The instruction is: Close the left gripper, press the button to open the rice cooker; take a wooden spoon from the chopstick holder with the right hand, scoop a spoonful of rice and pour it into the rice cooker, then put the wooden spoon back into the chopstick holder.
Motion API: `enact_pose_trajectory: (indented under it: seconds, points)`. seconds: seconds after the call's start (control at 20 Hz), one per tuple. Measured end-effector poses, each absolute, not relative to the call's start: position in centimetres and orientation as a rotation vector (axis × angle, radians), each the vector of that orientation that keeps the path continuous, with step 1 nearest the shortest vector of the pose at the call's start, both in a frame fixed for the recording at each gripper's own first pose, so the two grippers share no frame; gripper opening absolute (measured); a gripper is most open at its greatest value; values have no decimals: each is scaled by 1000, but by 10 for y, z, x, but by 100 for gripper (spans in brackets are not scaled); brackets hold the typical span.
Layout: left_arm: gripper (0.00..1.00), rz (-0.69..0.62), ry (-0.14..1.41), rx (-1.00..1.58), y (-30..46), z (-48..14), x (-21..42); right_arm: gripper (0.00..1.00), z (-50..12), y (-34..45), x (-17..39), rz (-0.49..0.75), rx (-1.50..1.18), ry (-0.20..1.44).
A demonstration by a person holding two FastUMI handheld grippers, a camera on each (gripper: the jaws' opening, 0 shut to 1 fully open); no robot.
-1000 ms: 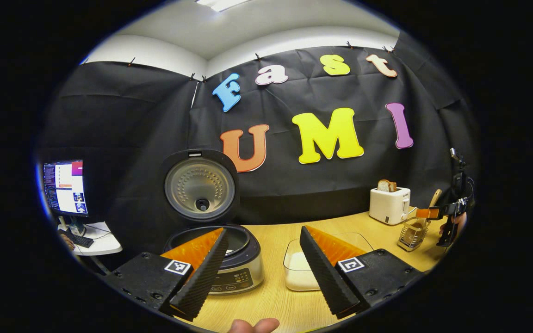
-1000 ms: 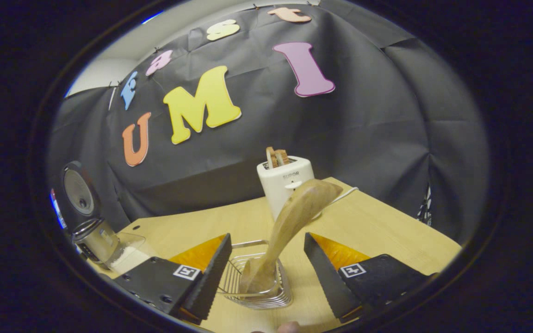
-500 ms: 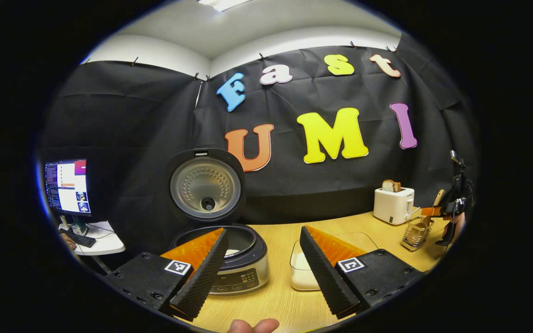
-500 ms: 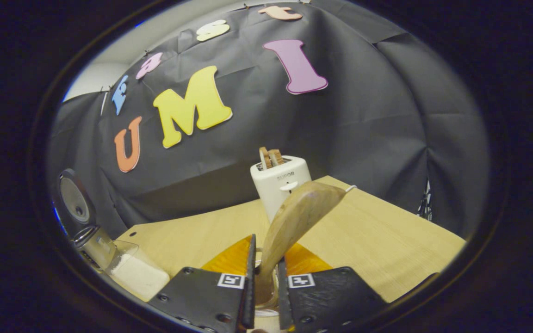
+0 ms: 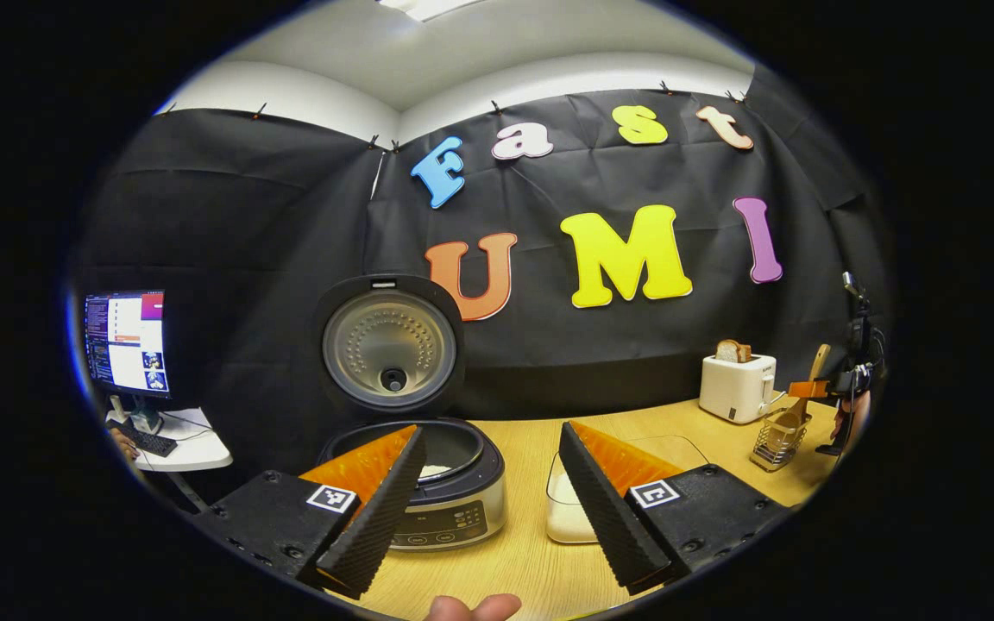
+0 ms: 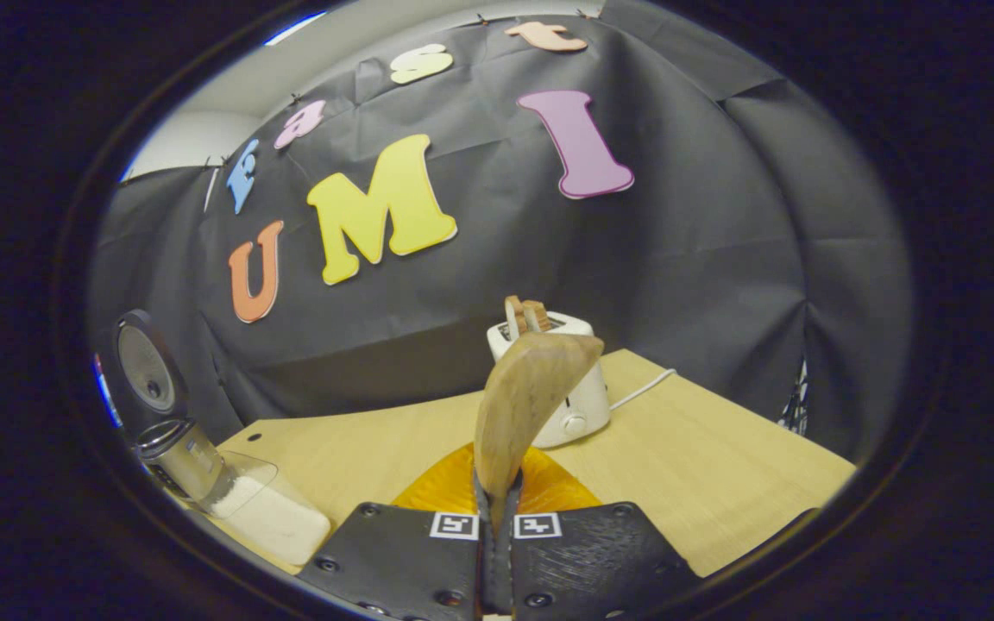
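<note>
In the left gripper view the rice cooker (image 5: 454, 487) stands open, its lid (image 5: 389, 345) upright, a little white showing in the pot. My left gripper (image 5: 490, 440) is open just in front of it, holding nothing. Beside the cooker sits a clear container of rice (image 5: 559, 511). At the far right the right gripper (image 5: 808, 390) hovers over the wire chopstick holder (image 5: 775, 440), with the wooden spoon (image 5: 818, 362) sticking up. In the right gripper view my right gripper (image 6: 497, 509) is shut on the wooden spoon (image 6: 527, 388), whose broad end points up. The holder is hidden beneath the fingers.
A white toaster (image 5: 737, 388) with bread stands at the back right of the wooden table (image 5: 514, 552), just behind the spoon in the right gripper view, toaster (image 6: 583, 410). A monitor (image 5: 124, 343) on a small desk is off to the left. A fingertip (image 5: 471, 606) shows at the bottom.
The right gripper went from open around the spoon to shut on it, and the spoon now stands more upright. The left gripper stayed open and drew back slightly from the cooker.
</note>
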State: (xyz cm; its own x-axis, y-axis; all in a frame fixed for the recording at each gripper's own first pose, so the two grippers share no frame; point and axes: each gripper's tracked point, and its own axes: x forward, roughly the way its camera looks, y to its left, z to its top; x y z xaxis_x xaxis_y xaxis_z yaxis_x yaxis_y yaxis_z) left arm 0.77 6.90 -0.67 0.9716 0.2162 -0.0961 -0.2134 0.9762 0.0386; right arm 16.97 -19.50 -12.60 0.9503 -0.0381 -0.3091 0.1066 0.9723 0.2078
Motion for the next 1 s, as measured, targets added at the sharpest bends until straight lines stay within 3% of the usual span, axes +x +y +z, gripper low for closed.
enact_pose_trajectory:
  seconds: [0.55, 1.0]
  points:
    - [99, 174, 98, -18, 77, -22, 9, 0, -57, -165, 164, -86, 128, 212]
    - [99, 201, 104, 33, 113, -19, -4, 0, -1, -3, 183, 169, 112, 191]
